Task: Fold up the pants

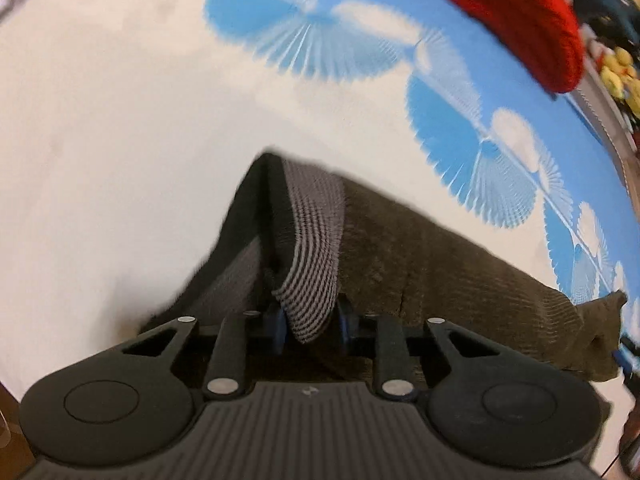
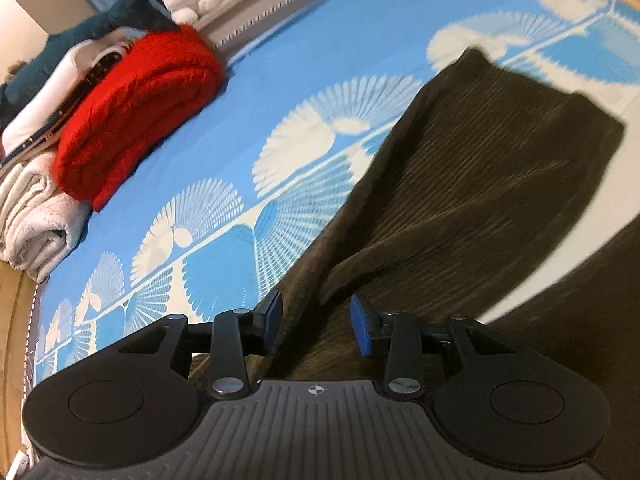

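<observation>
Dark brown ribbed pants (image 2: 480, 152) lie across a bed with a blue and white fan-pattern sheet (image 2: 288, 80). In the left wrist view my left gripper (image 1: 310, 320) is shut on the pants' grey striped waistband (image 1: 316, 240), which stands up between the blue pads; the brown fabric (image 1: 440, 264) trails off to the right. In the right wrist view my right gripper (image 2: 316, 320) has its blue pads (image 2: 360, 328) apart, with pants fabric running between them; I cannot tell whether it grips the cloth.
A folded red blanket (image 2: 136, 112) lies at the left of the right wrist view, with a grey towel (image 2: 32, 216) and a blue plush shark (image 2: 104, 20) beside it. The red blanket (image 1: 508, 16) also shows at the top right of the left wrist view.
</observation>
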